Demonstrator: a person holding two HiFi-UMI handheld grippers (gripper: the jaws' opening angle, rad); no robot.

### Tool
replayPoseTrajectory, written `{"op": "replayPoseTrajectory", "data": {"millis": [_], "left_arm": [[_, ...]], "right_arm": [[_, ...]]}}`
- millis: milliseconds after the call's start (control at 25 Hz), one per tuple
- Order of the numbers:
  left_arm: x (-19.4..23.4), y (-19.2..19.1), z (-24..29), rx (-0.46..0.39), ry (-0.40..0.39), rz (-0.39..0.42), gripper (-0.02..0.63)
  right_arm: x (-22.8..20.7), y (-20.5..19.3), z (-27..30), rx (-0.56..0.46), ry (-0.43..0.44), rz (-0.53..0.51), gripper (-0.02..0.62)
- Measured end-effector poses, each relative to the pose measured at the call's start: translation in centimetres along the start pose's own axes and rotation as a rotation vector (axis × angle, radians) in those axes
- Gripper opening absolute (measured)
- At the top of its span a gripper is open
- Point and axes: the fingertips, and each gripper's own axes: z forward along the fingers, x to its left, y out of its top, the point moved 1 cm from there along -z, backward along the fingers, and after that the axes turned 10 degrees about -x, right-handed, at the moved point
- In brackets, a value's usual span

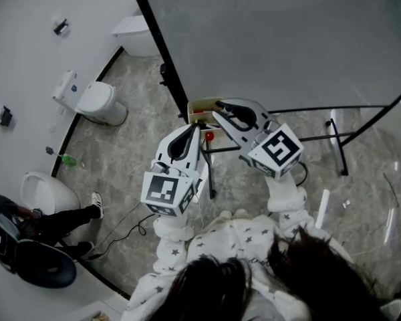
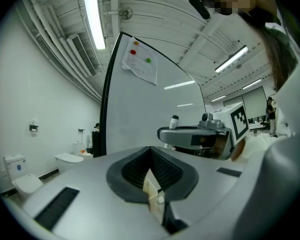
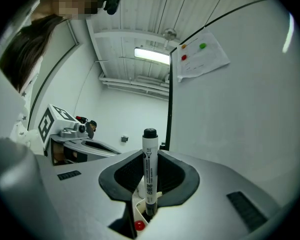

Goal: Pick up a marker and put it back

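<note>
Head view: I hold the left gripper (image 1: 195, 128) and right gripper (image 1: 219, 110) level at the cream holder (image 1: 202, 104) beside the whiteboard (image 1: 267, 39).
Left gripper view: jaws together, empty; standing by, I judge.
Right gripper view: jaws pinch the marker (image 3: 149, 169) upright, cap up, probably so it slides straight into the holder.

The marker (image 3: 149, 168) stands upright in the right gripper (image 3: 149, 183), before the whiteboard (image 3: 240, 114).

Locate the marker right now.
In the right gripper view the marker stands upright, clamped in the right gripper, with the whiteboard to its right.
</note>
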Motion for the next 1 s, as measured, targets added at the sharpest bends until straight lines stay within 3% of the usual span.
{"op": "replayPoseTrajectory", "data": {"millis": [160,360,720,1000], "left_arm": [[-1.4,1.3,-0.1,-0.017,-0.067,-0.008,0.002],[-2.4,1.7,0.2,-0.024,-0.091,0.004,0.002],[-1.8,1.1,0.3,-0.004,-0.083,0.000,0.002],[-1.5,1.6,0.2,-0.048,-0.064,-0.025,0.002]], "right_arm": [[0.7,1.3,-0.7,-0.044,0.012,0.012,0.067],[0.8,1.6,-1.2,-0.040,0.001,0.002,0.067],[0.6,1.2,-1.3,-0.043,0.012,0.017,0.067],[0.8,1.2,-1.1,-0.053,0.024,0.022,0.067]]}}
